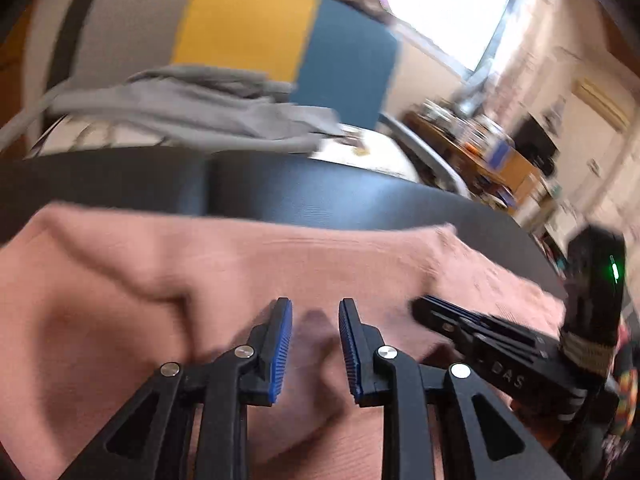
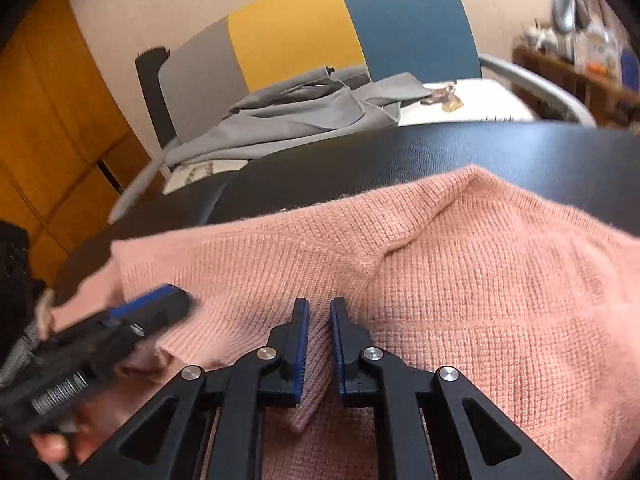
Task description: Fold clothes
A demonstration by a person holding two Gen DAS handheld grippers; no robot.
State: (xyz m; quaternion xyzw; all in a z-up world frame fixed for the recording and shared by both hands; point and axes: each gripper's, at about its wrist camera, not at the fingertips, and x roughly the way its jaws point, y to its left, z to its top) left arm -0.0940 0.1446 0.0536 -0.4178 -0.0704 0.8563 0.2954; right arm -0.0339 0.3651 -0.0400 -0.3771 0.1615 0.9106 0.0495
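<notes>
The right gripper (image 2: 319, 312) has its blue-padded fingers (image 2: 301, 344) drawn close together, pinching a ribbed hem fold of the pink knitted sweater (image 2: 460, 280) between them. The left gripper (image 1: 315, 320) holds its fingers (image 1: 280, 344) a little apart with a raised ridge of the same pink knit between the pads; whether they actually bite it cannot be told through the blur. The sweater lies spread on the black matte table (image 2: 400, 152), its long axis running side to side across both views, a diagonal crease climbing toward the far edge. Behind the table stands a chair with a grey, yellow and blue backrest (image 2: 304, 28), a crumpled grey garment (image 2: 304, 116) heaped on its seat. Orange wooden cabinets (image 2: 52, 120) fill the left wall, and a bright window (image 1: 448, 4) lights a cluttered shelf. Both grippers angle inward toward each other, low over the cloth, close side by side.
</notes>
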